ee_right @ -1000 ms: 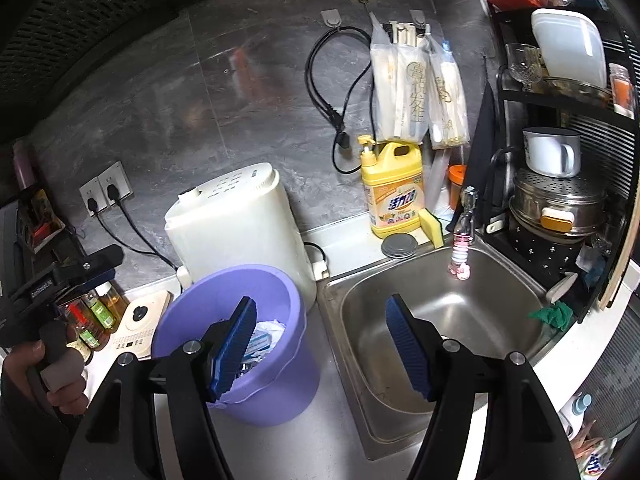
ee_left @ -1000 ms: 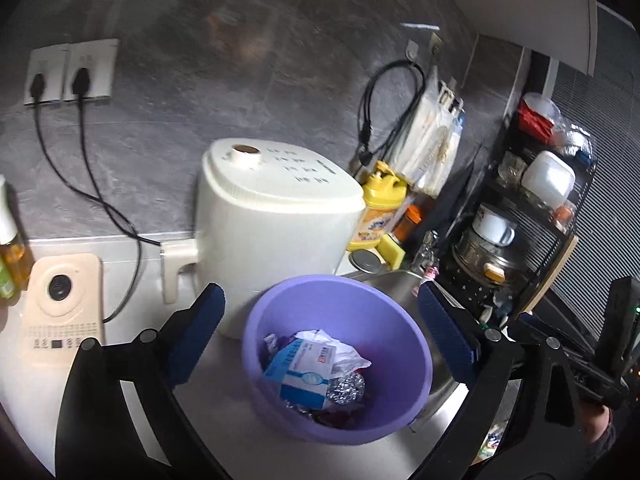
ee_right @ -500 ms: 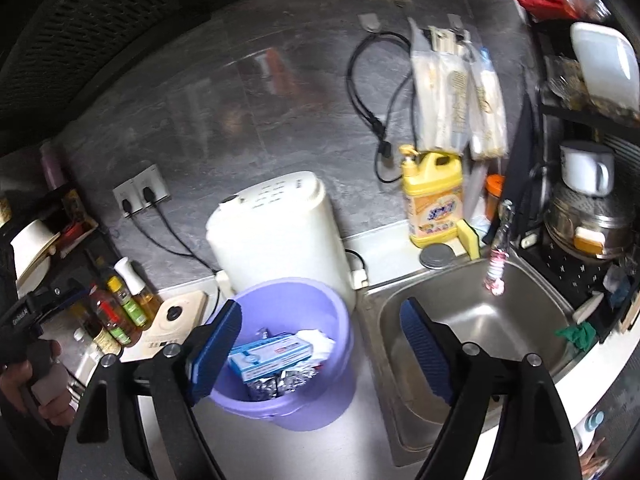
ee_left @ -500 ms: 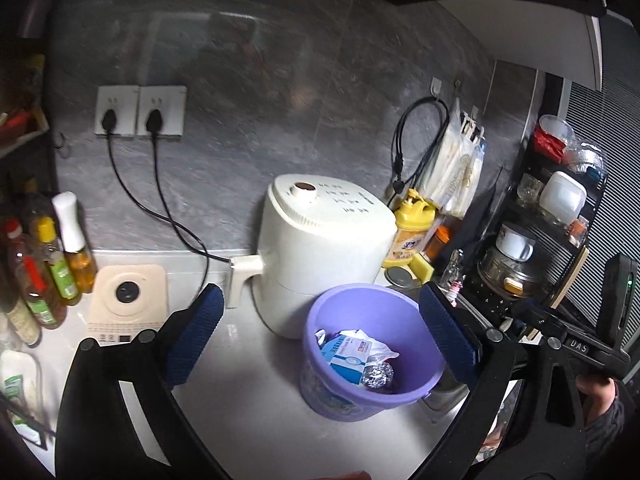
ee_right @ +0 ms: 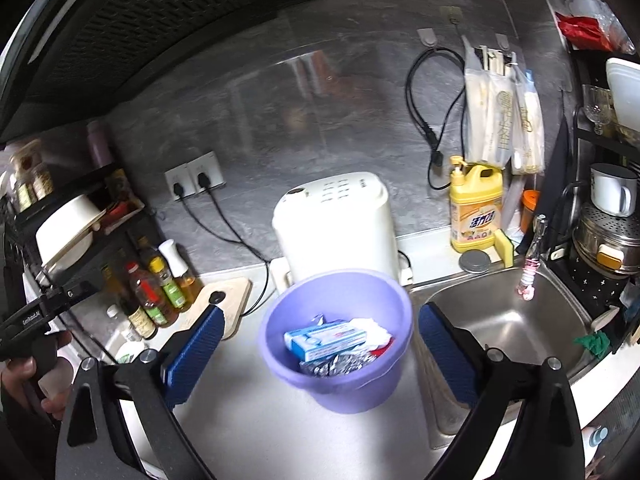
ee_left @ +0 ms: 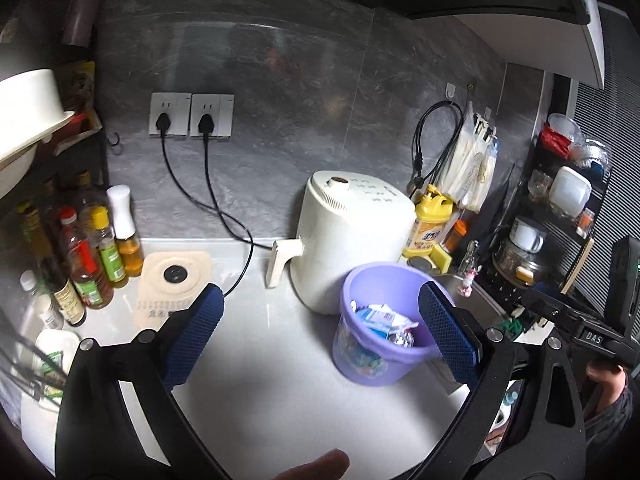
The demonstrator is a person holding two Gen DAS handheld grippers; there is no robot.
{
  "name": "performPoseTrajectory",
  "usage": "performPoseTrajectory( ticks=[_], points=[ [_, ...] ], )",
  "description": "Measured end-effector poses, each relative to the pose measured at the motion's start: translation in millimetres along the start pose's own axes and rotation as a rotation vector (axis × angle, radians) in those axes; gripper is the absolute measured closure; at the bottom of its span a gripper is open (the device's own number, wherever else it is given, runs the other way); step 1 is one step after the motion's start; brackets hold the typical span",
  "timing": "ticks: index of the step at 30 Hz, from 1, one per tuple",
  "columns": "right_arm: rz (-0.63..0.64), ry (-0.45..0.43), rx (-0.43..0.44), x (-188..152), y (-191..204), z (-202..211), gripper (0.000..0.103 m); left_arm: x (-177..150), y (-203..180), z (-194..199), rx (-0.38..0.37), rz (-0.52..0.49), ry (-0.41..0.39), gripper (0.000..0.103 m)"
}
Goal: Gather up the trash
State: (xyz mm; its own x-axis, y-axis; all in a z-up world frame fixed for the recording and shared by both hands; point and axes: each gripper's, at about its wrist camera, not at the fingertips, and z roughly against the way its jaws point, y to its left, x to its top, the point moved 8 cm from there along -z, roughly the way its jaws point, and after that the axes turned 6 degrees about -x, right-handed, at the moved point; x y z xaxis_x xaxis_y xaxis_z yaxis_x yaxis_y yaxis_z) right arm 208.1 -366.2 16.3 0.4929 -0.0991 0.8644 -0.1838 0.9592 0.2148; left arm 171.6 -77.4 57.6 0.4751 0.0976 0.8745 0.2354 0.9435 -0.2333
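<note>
Lilac plastic bucket (ee_right: 336, 344) stands on the pale surface (ee_left: 260, 360) between the white appliance (ee_left: 352, 236) and the sink (ee_right: 508, 320), holding a blue-white carton (ee_right: 326, 338), crumpled foil (ee_right: 336, 364) and paper; it looks smaller and farther off than a second ago, as both cameras have drawn back and more bottles (ee_left: 92, 256) show; the right tongs (ee_right: 318, 350) have just been widening, empty; the left tongs (ee_left: 320, 336) gape, empty; the bucket's bottom layers are hidden.
</note>
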Motion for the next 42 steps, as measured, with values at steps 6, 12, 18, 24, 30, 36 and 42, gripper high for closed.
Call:
performPoseTrajectory(
  ticks=[6,12,18,24,30,36,42],
  points=[
    [0.016,0.036,0.048,-26.1,22.4,0.8,0.008,-18.5,9.4,25.2,0.039,-0.019,0.001,0.006],
    [0.04,0.064,0.099,-43.0,50.0,2.4,0.008,-31.0,27.6,47.8,0.086,-0.017,0.0,0.006],
    [0.062,0.06,0.123,-44.3,70.9,5.1,0.008,-32.6,43.9,68.0,0.122,0.009,-0.023,0.006],
    [0.078,0.064,0.136,-46.9,87.8,4.2,0.008,-32.7,51.8,80.6,0.138,0.017,-0.036,0.006],
    [0.086,0.064,0.138,-48.6,94.6,7.6,0.008,-37.1,58.8,83.3,0.15,0.034,-0.028,0.006],
    [0.089,0.066,0.125,-49.5,98.5,13.8,0.008,-37.6,58.9,91.1,0.145,0.039,-0.042,0.006],
    [0.111,0.061,0.123,-45.3,106.3,20.0,0.008,-30.8,61.7,98.2,0.171,0.007,-0.056,0.006]
  ],
)
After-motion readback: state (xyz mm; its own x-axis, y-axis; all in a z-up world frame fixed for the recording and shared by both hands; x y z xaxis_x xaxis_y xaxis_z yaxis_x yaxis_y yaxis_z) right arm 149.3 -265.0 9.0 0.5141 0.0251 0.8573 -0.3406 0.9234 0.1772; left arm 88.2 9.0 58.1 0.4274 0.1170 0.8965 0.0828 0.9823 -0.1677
